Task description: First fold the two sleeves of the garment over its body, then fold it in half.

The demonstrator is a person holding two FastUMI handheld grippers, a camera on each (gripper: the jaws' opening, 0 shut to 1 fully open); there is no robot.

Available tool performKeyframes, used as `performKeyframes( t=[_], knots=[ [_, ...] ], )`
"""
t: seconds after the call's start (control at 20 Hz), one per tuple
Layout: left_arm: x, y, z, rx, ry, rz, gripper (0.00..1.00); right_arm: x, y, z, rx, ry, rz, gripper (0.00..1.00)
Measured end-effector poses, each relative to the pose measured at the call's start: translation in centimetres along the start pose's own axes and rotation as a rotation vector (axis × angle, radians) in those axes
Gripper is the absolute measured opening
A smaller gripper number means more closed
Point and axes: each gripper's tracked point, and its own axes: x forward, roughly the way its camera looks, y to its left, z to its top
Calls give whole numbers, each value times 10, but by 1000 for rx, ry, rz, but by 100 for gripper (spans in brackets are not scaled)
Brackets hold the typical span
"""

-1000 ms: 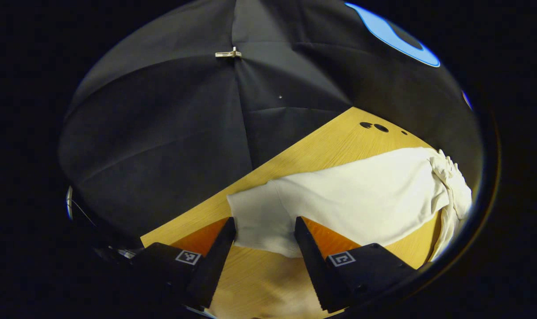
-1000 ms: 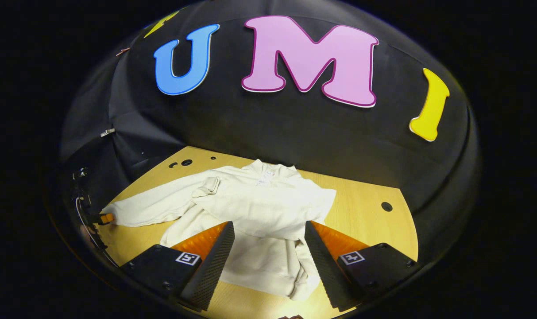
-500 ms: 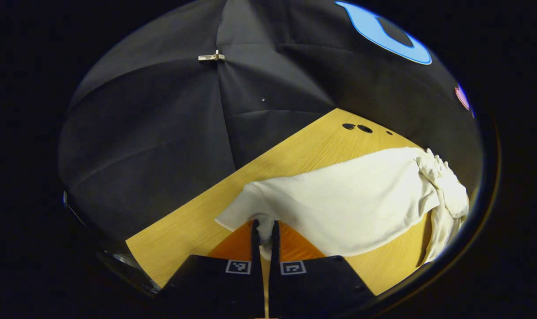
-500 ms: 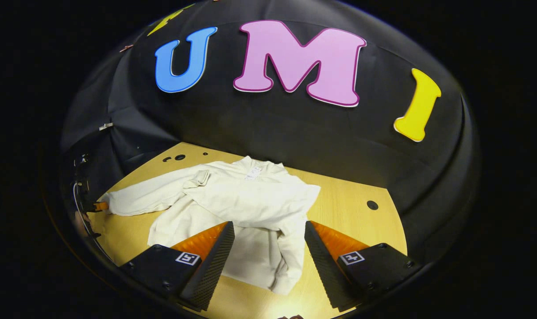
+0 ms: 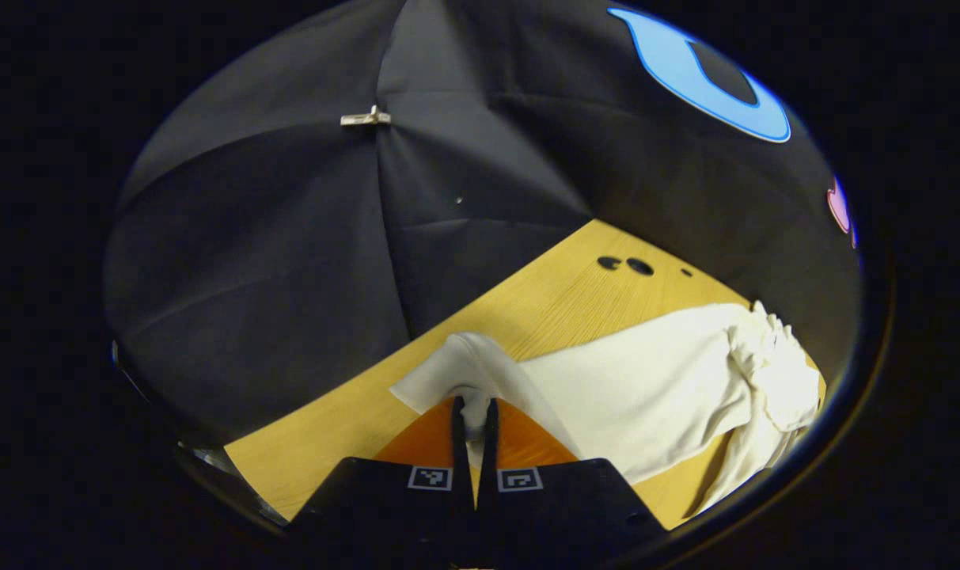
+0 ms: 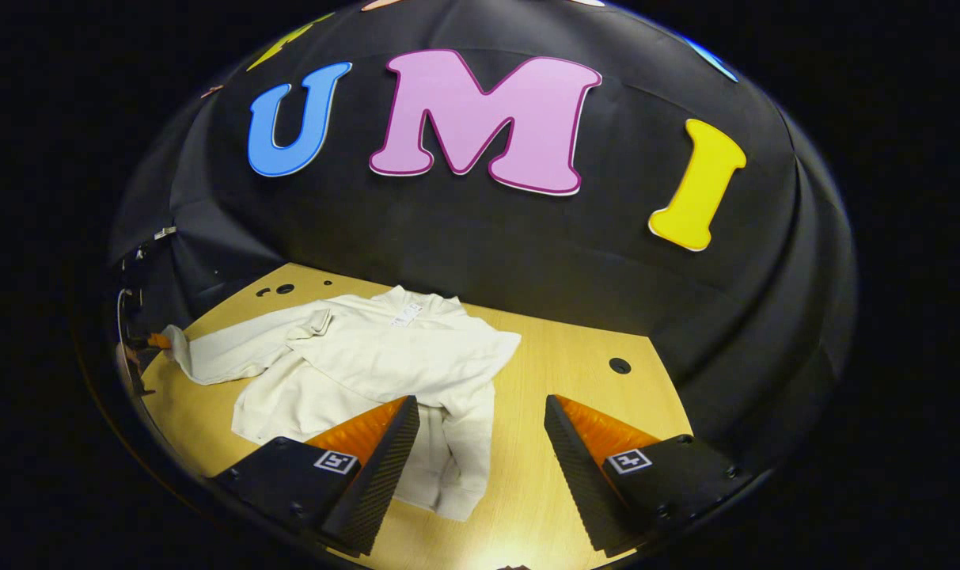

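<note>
A cream long-sleeved garment [image 6: 385, 360] lies on the wooden table [image 6: 574, 388], collar toward the back wall. One sleeve lies folded across its body [image 6: 456, 412]. The other sleeve [image 5: 646, 388] stretches out to the side. My left gripper [image 5: 472, 408] is shut on that sleeve's cuff [image 5: 460, 372], lifting it a little off the wood. The left gripper [image 6: 151, 342] also shows small at the far left of the right gripper view, at the sleeve's end. My right gripper [image 6: 480, 419] hangs open above the table's front, nothing between its fingers, with the garment's right side beside its left finger.
Black cloth walls close the table on the back and left. Small round holes [image 5: 624, 264] mark the tabletop near the far corner, and another hole [image 6: 620, 365] sits right of the garment. Bare wood lies to the garment's right.
My left gripper closed on the sleeve cuff and has raised it slightly. My right gripper has drifted right and back, so the garment sits farther left in its view.
</note>
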Motion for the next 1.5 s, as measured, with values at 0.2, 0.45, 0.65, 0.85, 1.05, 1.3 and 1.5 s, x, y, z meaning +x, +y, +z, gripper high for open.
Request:
performKeyframes(
  t=[0.2, 0.45, 0.65, 0.85, 1.05, 1.3, 1.5],
  knots=[
    [-1, -61, 60, 79, -89, -79, 6, -8, -22, -15, 12, 11, -39, 98],
    [-9, -166, 111, 209, -183, -218, 6, -9, -39, -30, 65, 22, -71, 98],
    [-26, -261, 124, 298, -220, -354, 6, -2, -46, -33, 88, 20, -85, 98],
    [-53, -362, 121, 399, -260, -498, 6, 4, -51, -36, 94, 29, -83, 98],
    [-95, -461, 96, 539, -305, -649, 6, 11, -53, -47, 121, 60, -67, 98],
    [-135, -558, 28, 605, -266, -803, 6, 15, -59, -61, 108, 79, -58, 98],
    [-159, -603, -30, 581, -187, -921, 6, 14, -70, -71, 101, 98, -59, 98]
  ],
)
